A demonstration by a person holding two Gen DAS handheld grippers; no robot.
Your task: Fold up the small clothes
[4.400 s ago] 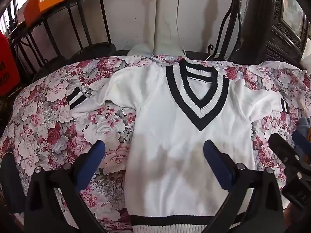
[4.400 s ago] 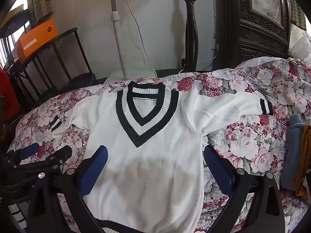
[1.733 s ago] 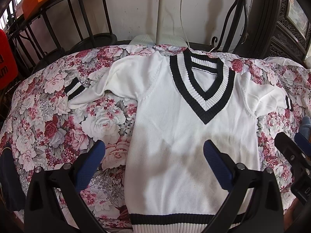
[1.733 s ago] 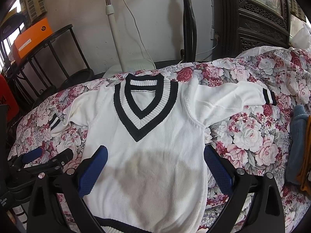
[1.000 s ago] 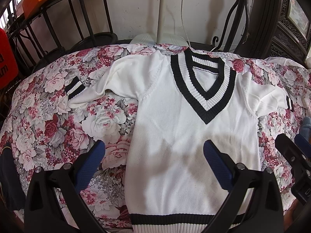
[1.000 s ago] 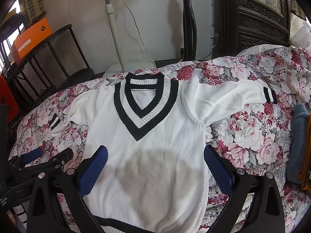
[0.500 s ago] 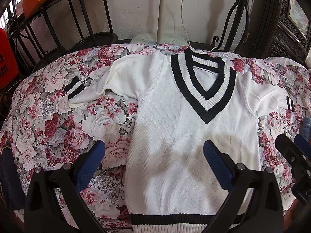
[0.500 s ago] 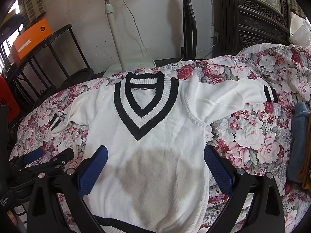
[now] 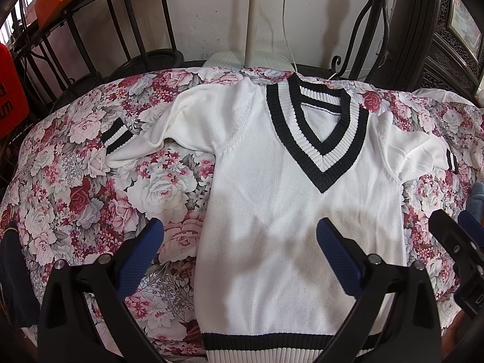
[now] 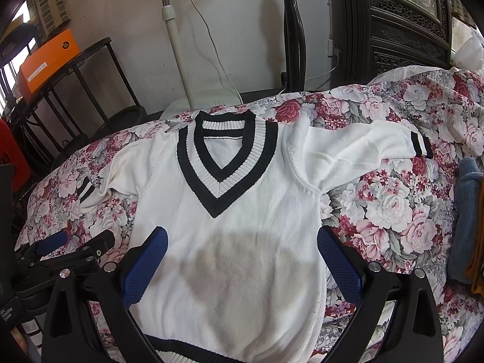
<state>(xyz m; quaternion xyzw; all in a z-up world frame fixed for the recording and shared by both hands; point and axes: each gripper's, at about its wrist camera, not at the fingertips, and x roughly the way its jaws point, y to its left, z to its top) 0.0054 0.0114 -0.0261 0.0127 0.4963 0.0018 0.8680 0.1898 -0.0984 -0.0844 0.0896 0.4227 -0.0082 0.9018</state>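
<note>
A small white knit sweater [image 9: 290,211] with a black-and-white V-neck and striped cuffs lies flat, face up, on a floral cloth [image 9: 90,199]. It also shows in the right wrist view [image 10: 242,242]. Its left sleeve [image 9: 142,133] bends down; its right sleeve [image 10: 372,148] stretches outward. My left gripper [image 9: 239,251] is open and empty above the sweater's lower left part. My right gripper [image 10: 242,257] is open and empty above the lower body. Each gripper shows at the edge of the other's view.
A black metal rack [image 9: 90,36] with an orange box [image 10: 48,57] stands at the back left. A white pole [image 9: 252,15] and dark carved furniture [image 10: 408,24] stand behind. Folded blue and yellow cloths [image 10: 466,217] lie at the right.
Both grippers have drifted very slightly over the last second; the sweater lies as before and both grippers stay open.
</note>
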